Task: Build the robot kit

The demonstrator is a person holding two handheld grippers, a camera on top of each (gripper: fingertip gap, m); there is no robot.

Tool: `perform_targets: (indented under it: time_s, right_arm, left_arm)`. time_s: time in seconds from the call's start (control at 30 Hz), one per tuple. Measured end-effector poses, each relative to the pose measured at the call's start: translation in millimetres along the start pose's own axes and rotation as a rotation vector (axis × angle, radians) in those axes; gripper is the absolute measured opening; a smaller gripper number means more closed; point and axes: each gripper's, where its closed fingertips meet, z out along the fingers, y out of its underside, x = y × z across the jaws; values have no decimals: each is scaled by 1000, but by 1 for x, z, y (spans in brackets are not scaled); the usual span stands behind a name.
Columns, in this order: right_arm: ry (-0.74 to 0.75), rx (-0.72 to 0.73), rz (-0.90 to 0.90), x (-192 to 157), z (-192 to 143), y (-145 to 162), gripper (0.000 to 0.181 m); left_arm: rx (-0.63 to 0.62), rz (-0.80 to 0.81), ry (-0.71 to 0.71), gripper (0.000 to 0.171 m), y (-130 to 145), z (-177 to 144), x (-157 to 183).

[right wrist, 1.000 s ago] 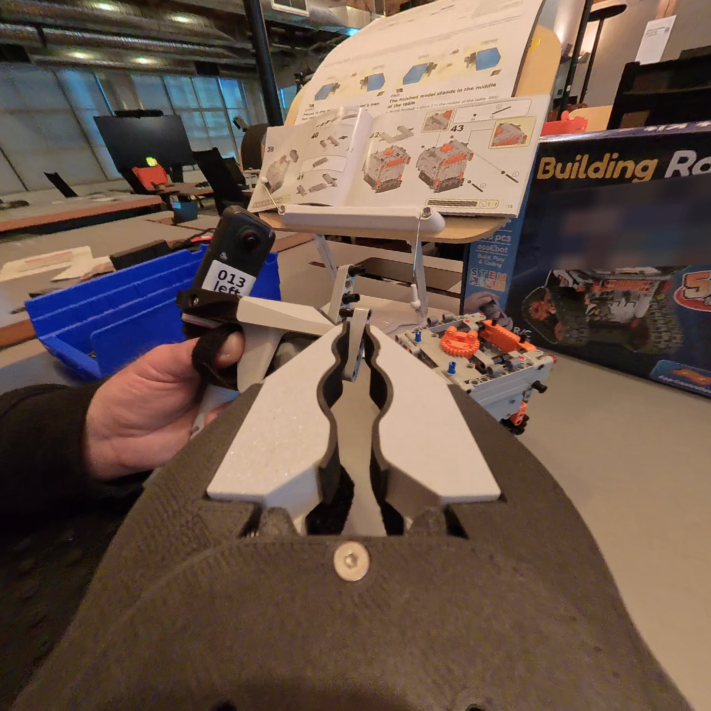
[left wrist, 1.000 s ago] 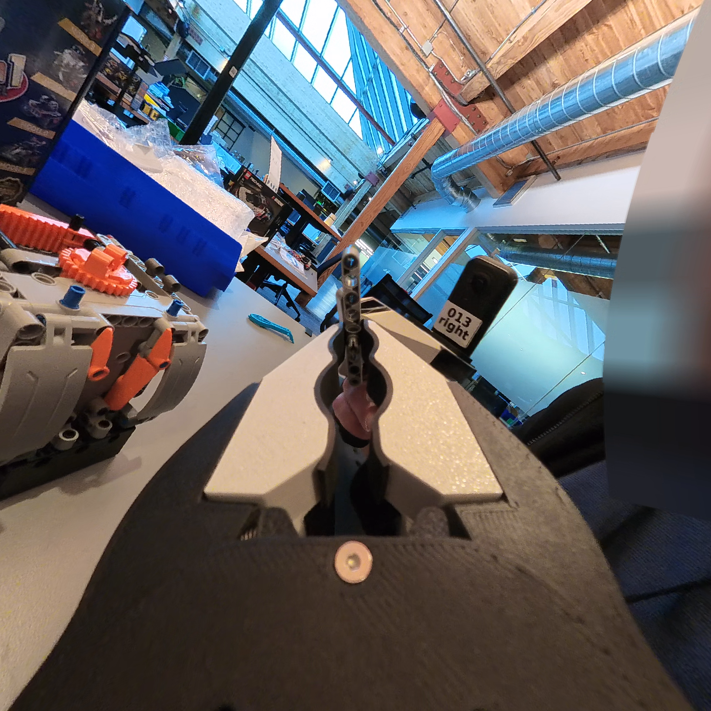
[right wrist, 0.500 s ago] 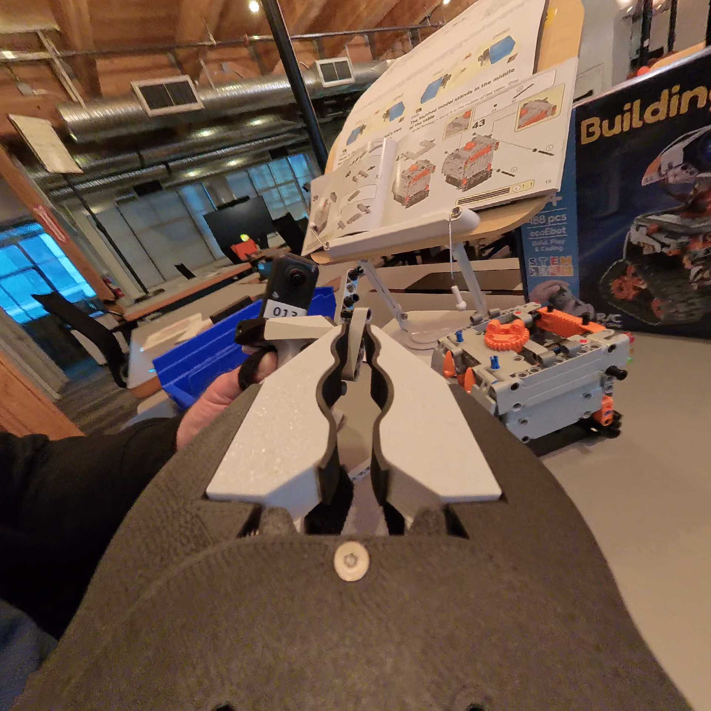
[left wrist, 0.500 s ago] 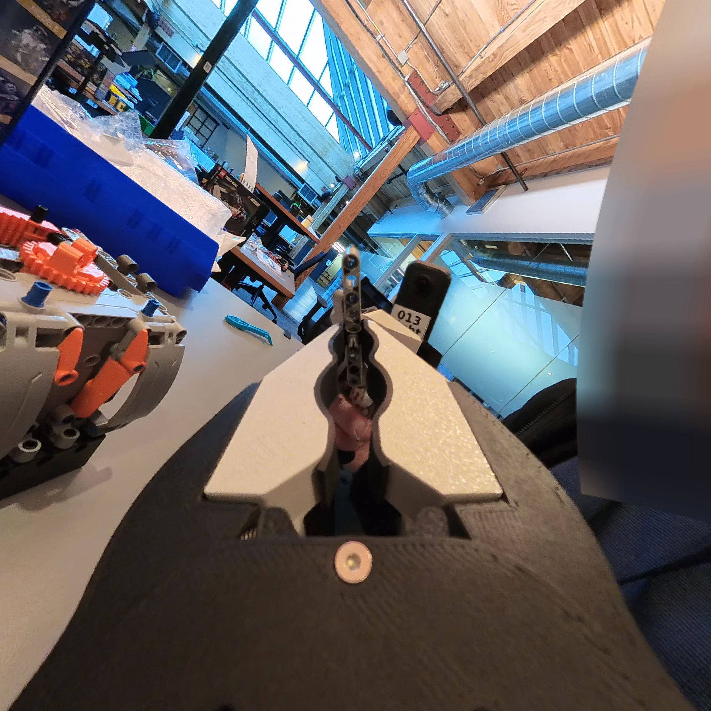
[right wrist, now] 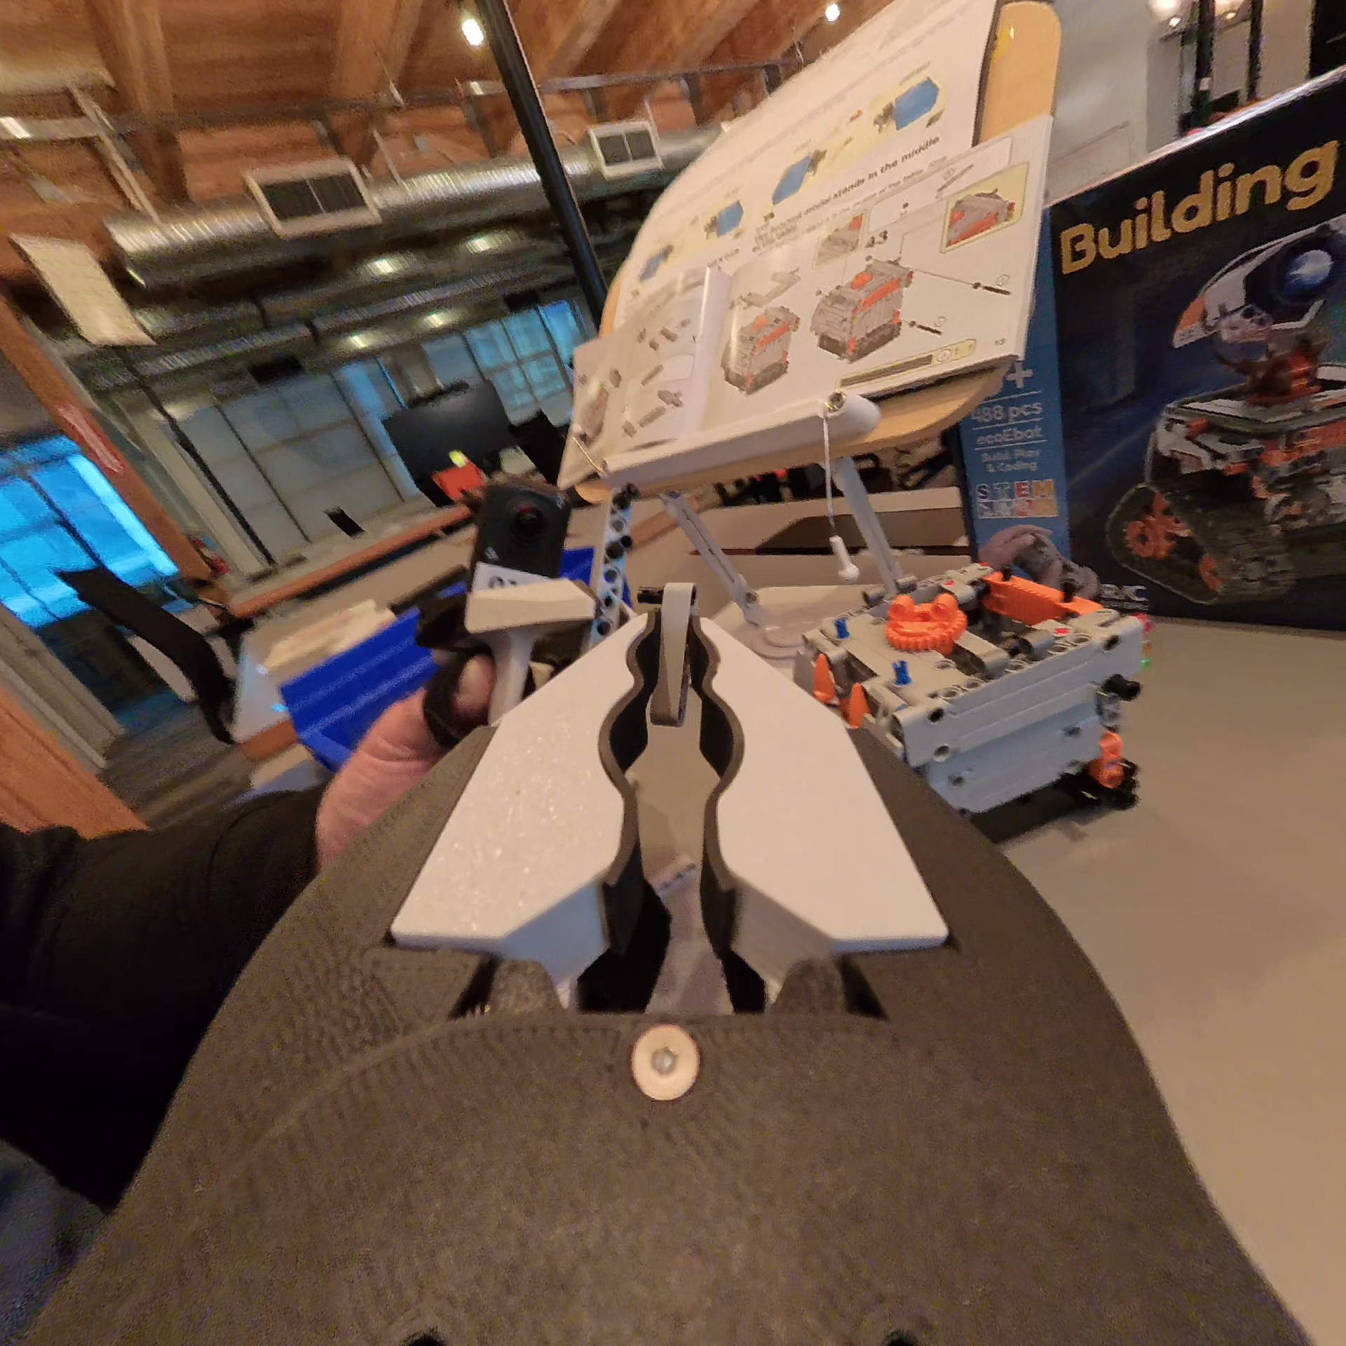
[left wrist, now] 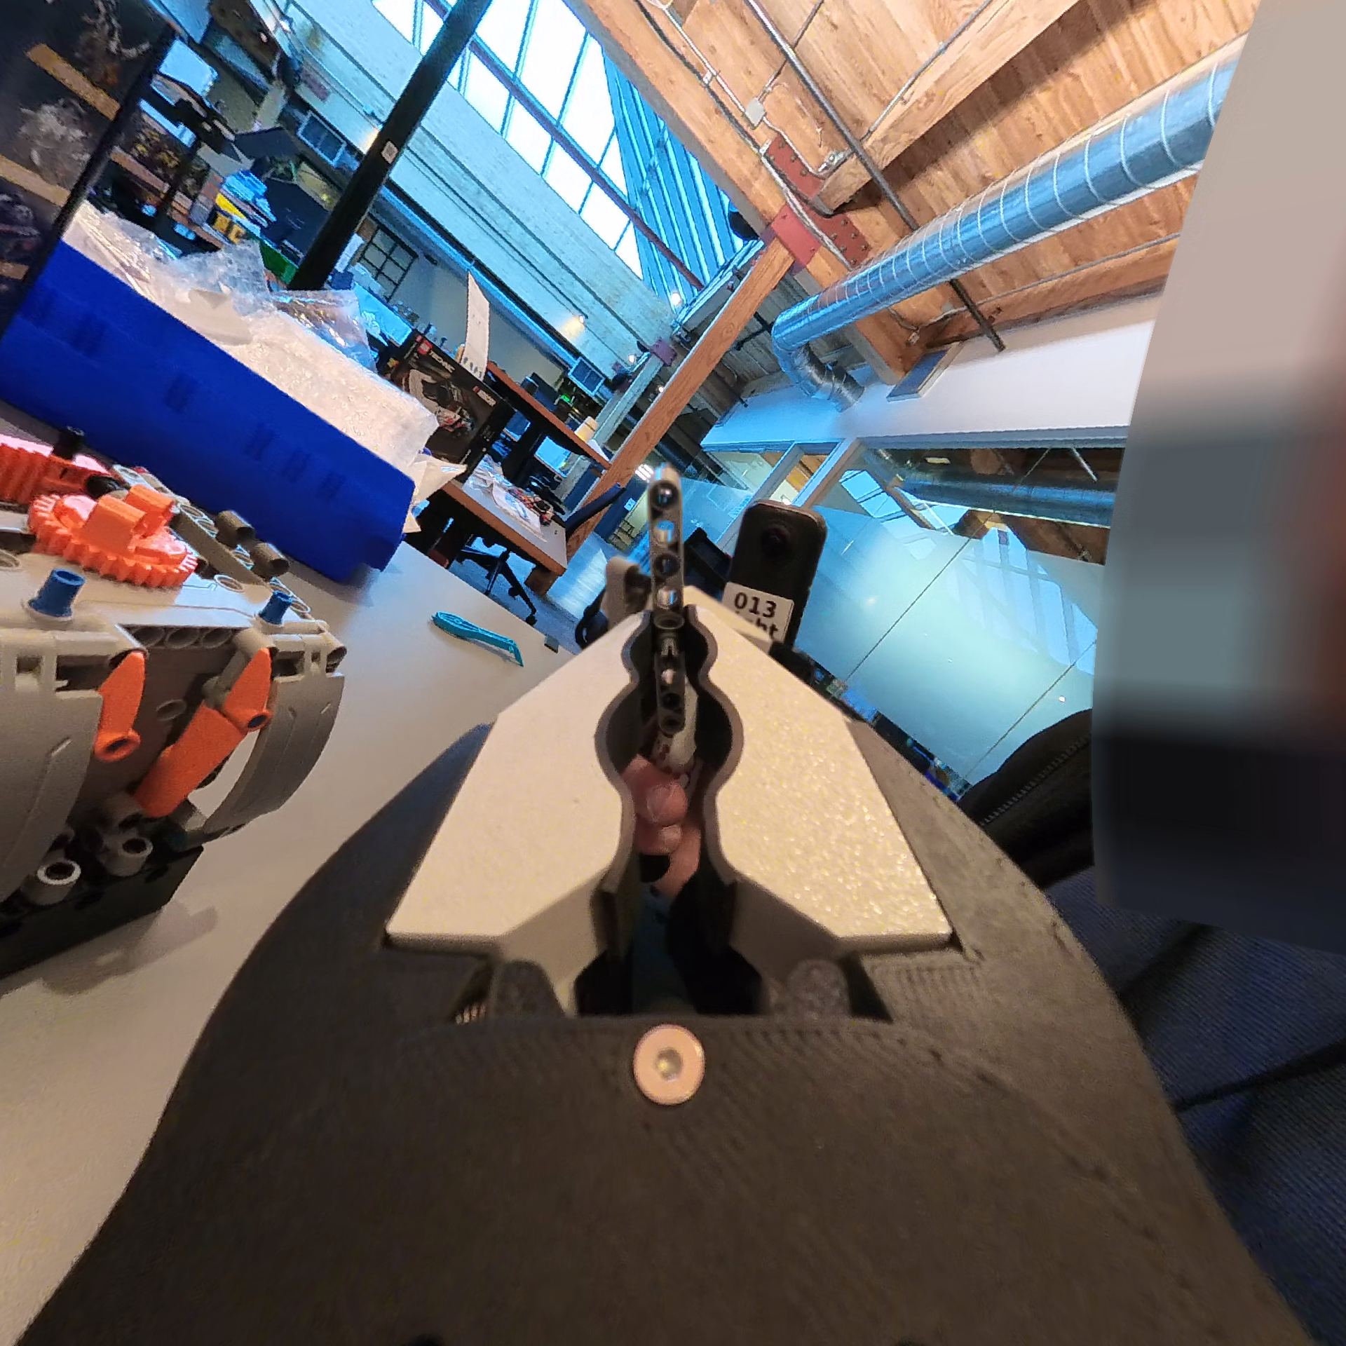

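My left gripper (left wrist: 666, 623) is shut on a long grey beam with holes (left wrist: 664, 553), held upright above the table. My right gripper (right wrist: 674, 619) is shut on a short grey beam (right wrist: 671, 655), seen edge-on. The two grippers face each other closely. In the right wrist view a hand holds the left gripper, whose beam (right wrist: 615, 561) has black pins. The right gripper's black camera (left wrist: 783, 546) shows just behind the long beam. A grey and orange brick model (right wrist: 983, 692) stands on the grey table (right wrist: 1202, 837), also at left in the left wrist view (left wrist: 146, 692).
An open instruction booklet (right wrist: 801, 320) rests on a stand behind the model. A dark kit box (right wrist: 1202, 364) stands at right. A blue bin (left wrist: 182, 415) holds clear bags. A small teal tool (left wrist: 477, 641) lies on the table. A person's blue trousers (left wrist: 1202, 1056) are at right. Both grippers' tips are close together, under 4 cm apart.
The right wrist view has tilted up and swung left, with the model now to the right. In the left wrist view the right gripper has moved left, behind the long beam.
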Motion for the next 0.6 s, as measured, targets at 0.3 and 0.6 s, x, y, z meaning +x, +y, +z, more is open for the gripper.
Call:
perform_targets:
  time_s: [0.3, 0.6]
  right_arm:
    - [92, -102, -217, -1, -5, 10, 4]
    - [190, -778, -271, 50, -55, 120, 4]
  left_arm:
    - [-15, -4, -76, 5, 1, -5, -12]
    - [-149, -15, -230, 5, 20, -9, -38]
